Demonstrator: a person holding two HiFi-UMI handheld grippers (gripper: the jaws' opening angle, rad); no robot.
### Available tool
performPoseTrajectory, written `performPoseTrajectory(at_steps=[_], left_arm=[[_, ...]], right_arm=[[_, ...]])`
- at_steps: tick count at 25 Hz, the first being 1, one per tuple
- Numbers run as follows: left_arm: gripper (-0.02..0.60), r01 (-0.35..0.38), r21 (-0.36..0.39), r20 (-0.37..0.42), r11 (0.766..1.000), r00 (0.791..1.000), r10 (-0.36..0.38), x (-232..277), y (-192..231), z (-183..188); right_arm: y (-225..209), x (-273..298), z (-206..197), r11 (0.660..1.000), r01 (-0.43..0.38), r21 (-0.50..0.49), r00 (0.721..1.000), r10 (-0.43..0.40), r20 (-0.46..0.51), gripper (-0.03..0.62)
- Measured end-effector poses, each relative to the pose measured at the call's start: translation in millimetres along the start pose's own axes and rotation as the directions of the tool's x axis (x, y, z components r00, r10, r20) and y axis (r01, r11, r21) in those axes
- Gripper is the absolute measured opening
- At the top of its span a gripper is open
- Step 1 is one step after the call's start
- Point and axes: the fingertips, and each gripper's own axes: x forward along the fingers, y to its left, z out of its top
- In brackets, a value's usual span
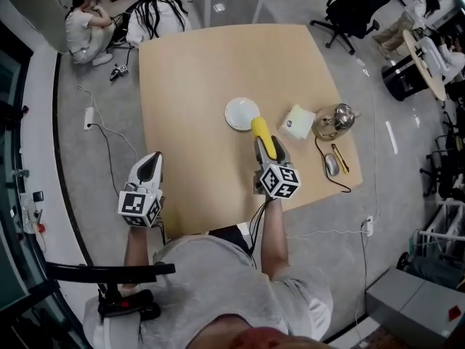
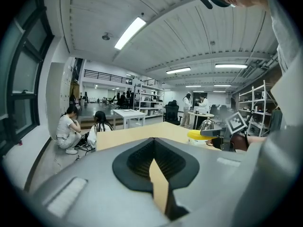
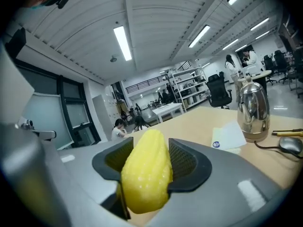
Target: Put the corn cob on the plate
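A yellow corn cob (image 1: pixel 263 137) sticks out of my right gripper (image 1: pixel 266 147), which is shut on it over the middle of the wooden table (image 1: pixel 196 71). In the right gripper view the cob (image 3: pixel 146 169) fills the gap between the black pads (image 3: pixel 189 162). The white plate (image 1: pixel 242 113) lies just beyond the cob's tip, a little to the left, with nothing on it. My left gripper (image 1: pixel 150 161) hangs off the table's left edge, jaws together and holding nothing. The left gripper view shows the cob (image 2: pixel 199 136) from the side.
A white napkin pack (image 1: pixel 298 121), a shiny kettle (image 1: pixel 334 119), a mouse (image 1: pixel 331 164) with its cable and a yellow pen (image 1: pixel 340 157) lie right of the plate. Two people (image 1: pixel 123 20) sit on the floor past the far left corner. An office chair (image 1: pixel 356 6) stands far right.
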Motion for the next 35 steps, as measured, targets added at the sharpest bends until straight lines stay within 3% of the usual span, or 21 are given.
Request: performPoseTrajectory(at_steps=[8, 19, 35], left_arm=[[0.020, -0.013, -0.012, -0.075, 1.000, 0.997, 0.012, 35, 4, -4], [0.020, -0.044, -0.053, -0.158, 0.998, 0.987, 0.035, 69, 19, -38], [0.020, -0.099, -0.094, -0.237, 0.991, 0.969, 0.075, 93, 35, -59]], right_arm=[[-22, 62, -21, 1.000, 0.001, -0.027, 0.996, -0.004, -0.084, 0.241], [-39, 135, -48, 0.999, -0.023, -0.033, 0.985, 0.017, -0.170, 0.241], [-50, 193, -82, 0.998, -0.040, -0.039, 0.967, 0.029, -0.253, 0.241]])
